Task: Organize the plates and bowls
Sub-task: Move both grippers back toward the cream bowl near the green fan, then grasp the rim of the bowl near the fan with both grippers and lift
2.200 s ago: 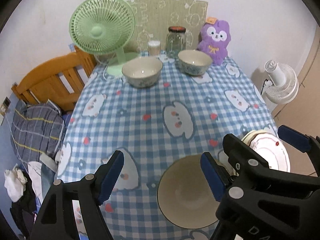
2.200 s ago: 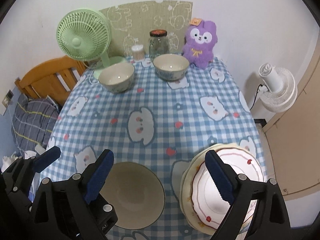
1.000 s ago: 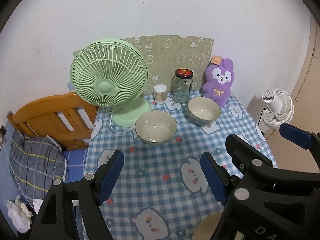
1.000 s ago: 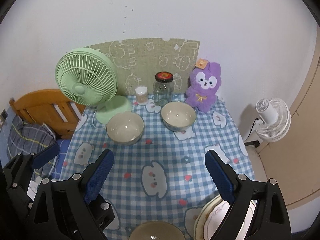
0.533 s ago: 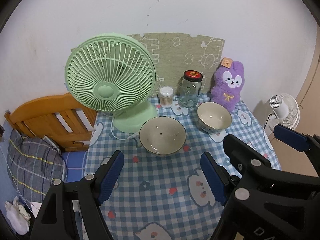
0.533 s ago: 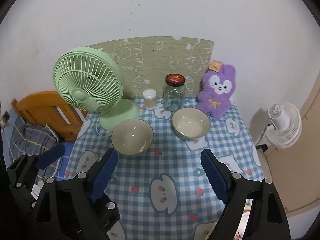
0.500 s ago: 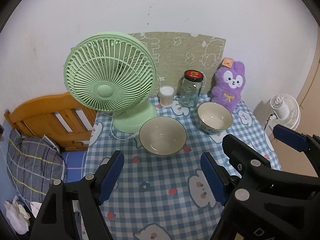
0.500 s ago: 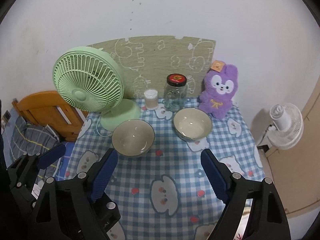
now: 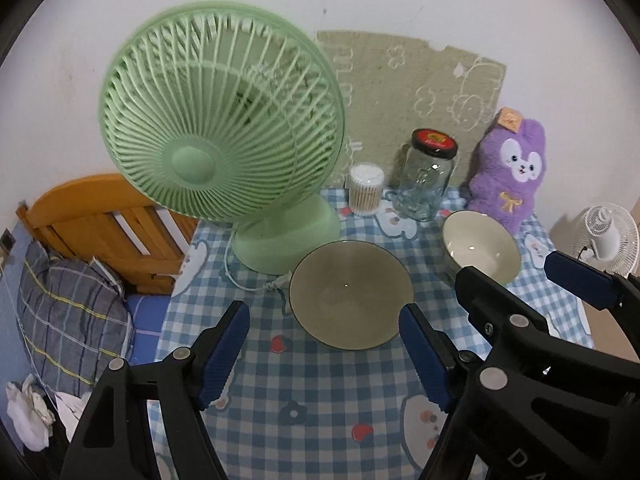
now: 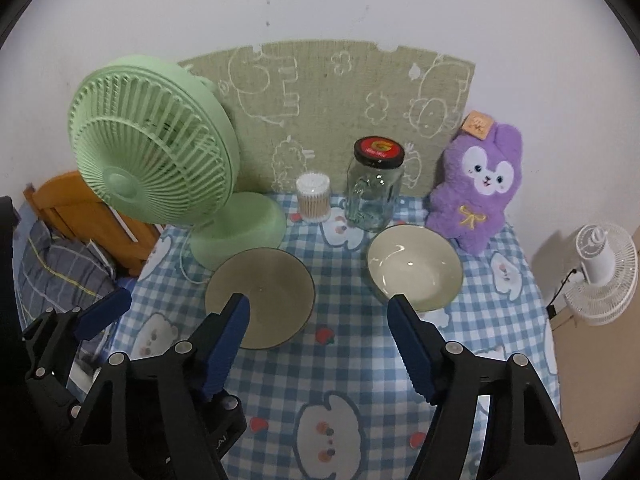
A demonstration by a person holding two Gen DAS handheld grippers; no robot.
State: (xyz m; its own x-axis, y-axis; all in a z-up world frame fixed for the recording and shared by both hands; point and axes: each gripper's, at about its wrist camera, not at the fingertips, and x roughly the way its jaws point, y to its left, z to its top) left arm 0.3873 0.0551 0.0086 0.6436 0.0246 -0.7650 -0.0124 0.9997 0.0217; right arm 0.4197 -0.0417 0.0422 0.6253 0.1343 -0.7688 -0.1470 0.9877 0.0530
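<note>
Both grippers are held above the near part of the table (image 10: 460,400), aimed forward and slightly downward along the blue checked cloth. The left gripper (image 9: 324,356) is spread wide with nothing between its blue pads, and the dark-rimmed bowl (image 9: 351,306) is framed in the gap just ahead of them. The right gripper (image 10: 318,344) is likewise spread wide and empty; its left fingertip overlaps the near rim of the dark-rimmed bowl (image 10: 260,296) in the right wrist view, while its right fingertip overlaps the near edge of the pale bowl (image 10: 415,268); contact cannot be judged. The two bowls are set upright, side by side but apart, with bare cloth between them. Behind the dark-rimmed bowl, a green fan (image 10: 160,168) is stood with its base just beside the bowl's far rim and its cord trailing along the cloth. Further back, a cotton-swab tub (image 10: 313,198) and a glass jar (image 10: 374,184) are placed close together against a beige mat on the wall, and a purple plush (image 10: 476,188) is propped just behind the pale bowl. The table's right edge is seen beyond the pale bowl, with a white fan (image 10: 604,268) on the floor past it; the left edge falls off toward a wooden bed frame (image 9: 100,224).
</note>
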